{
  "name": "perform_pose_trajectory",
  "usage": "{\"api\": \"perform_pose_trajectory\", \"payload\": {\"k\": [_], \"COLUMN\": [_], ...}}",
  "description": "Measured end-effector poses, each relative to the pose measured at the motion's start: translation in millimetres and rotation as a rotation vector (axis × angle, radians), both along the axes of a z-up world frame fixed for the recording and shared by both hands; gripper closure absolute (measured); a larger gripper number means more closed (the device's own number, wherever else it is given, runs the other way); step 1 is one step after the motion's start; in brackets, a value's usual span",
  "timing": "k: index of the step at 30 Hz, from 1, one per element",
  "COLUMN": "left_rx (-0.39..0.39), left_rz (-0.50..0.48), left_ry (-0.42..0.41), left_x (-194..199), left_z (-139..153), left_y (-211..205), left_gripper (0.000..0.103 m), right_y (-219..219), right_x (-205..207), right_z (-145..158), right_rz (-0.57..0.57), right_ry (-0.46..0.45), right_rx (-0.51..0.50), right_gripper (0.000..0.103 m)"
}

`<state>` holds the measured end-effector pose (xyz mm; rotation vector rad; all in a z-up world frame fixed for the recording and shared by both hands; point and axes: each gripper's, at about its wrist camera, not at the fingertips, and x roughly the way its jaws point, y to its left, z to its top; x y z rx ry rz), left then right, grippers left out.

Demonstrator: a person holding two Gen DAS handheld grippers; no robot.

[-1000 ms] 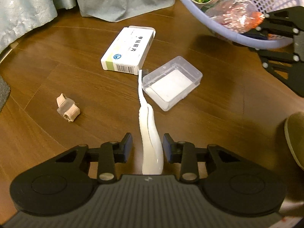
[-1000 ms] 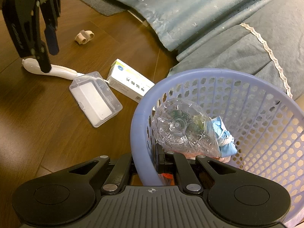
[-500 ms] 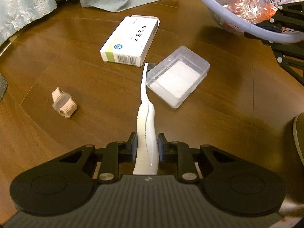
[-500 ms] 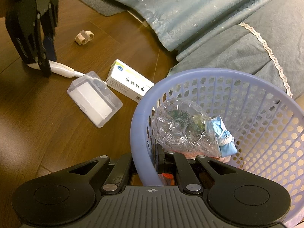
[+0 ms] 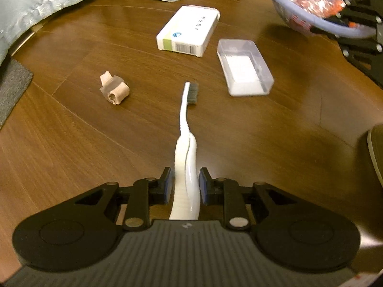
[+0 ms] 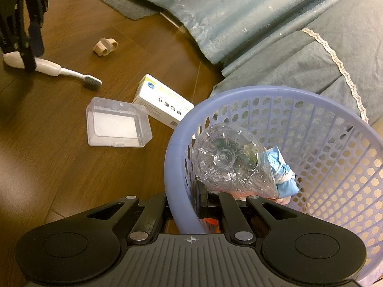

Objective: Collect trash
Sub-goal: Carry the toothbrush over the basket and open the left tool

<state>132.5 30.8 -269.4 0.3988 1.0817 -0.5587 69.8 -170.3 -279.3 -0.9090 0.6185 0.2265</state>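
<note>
The white toothbrush lies along the wooden floor, its thick handle clamped between the blue pads of the left gripper. The bristle head points away from the gripper, toward the white cardboard box and the clear plastic case. The rear end of the handle is hidden behind the gripper body in the left wrist view. Whether the handle rests on the floor or is lifted off it cannot be determined. In the right wrist view the left gripper is cut off at the upper left corner.

The left fingers are nearly closed and grasp the toothbrush handle from both sides.

A beige toe separator lies on the floor to the left of the bristle head, apart from it. The case lies just beside the box.

The right gripper has its fingers clenched on the rim of the lavender basket, one finger outside the wall and one inside. The basket holds a crushed clear bottle and a blue cloth item; the items under the bottle are hard to identify. In the left wrist view the basket is cut off by the top right edge.

Blue-grey fabric drapes to the floor behind the basket.
</note>
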Motion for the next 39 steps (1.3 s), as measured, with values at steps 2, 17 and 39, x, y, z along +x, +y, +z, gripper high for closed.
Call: {"api": "perform_pose_trajectory", "payload": {"k": [2, 17, 39], "left_rx": [-0.003, 0.005, -0.111], "left_rz": [0.004, -0.002, -0.090], "left_ry": [-0.007, 0.012, -0.109], "left_x": [3.5, 16.8, 24.1], "left_z": [0.7, -8.4, 76.8], "left_y": [-1.7, -0.6, -33.2], "left_gripper": [0.083, 0.087, 0.087], "right_y": [0.2, 0.2, -0.1], "right_x": [0.4, 0.6, 0.6], "right_z": [-0.2, -0.6, -0.7], "right_rz": [0.001, 0.001, 0.002], "right_ry": [0.001, 0.003, 0.002], "right_rx": [-0.001, -0.002, -0.002], "right_gripper": [0.101, 0.101, 0.101]}}
